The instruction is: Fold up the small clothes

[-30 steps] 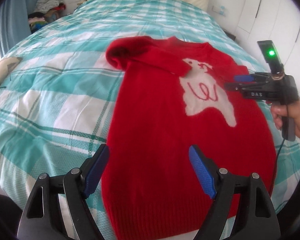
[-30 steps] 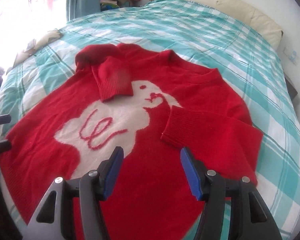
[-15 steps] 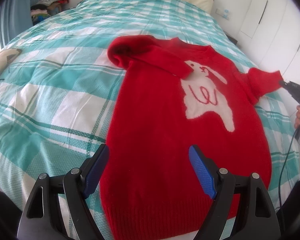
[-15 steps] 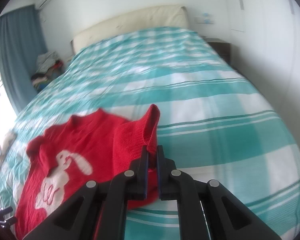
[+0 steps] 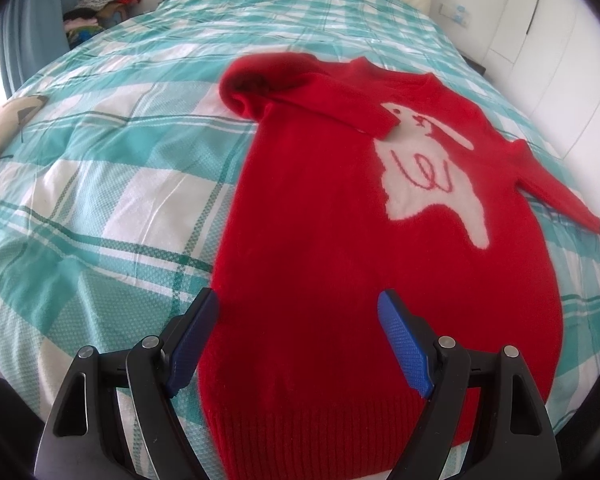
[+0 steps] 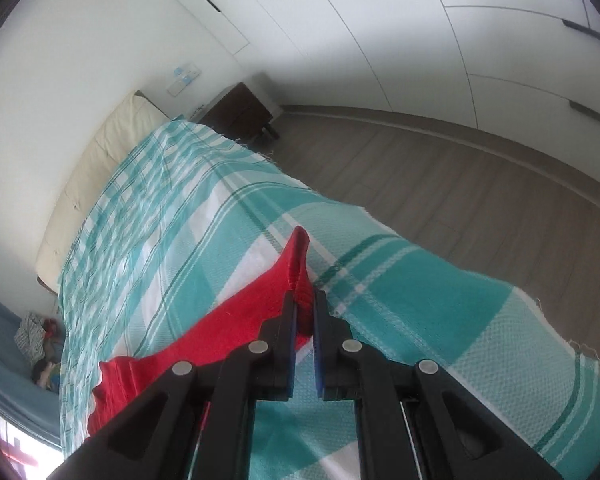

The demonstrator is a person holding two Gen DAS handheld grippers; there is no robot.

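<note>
The red sweater (image 5: 340, 240), judged soft, light and limp, lies flat on the bed (image 5: 100, 200), its sleeve cuff (image 6: 300, 276) pinched by the right gripper (image 6: 304, 312), while the left gripper (image 5: 298, 344) is held wide above the hem, best gripped at edges.

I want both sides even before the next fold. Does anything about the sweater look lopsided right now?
Yes. On the red sweater, one sleeve lies folded across the chest, its cuff reaching the white animal design. The other sleeve is stretched straight out sideways, its cuff pinched in the right gripper. The shoulder bunches.
</note>
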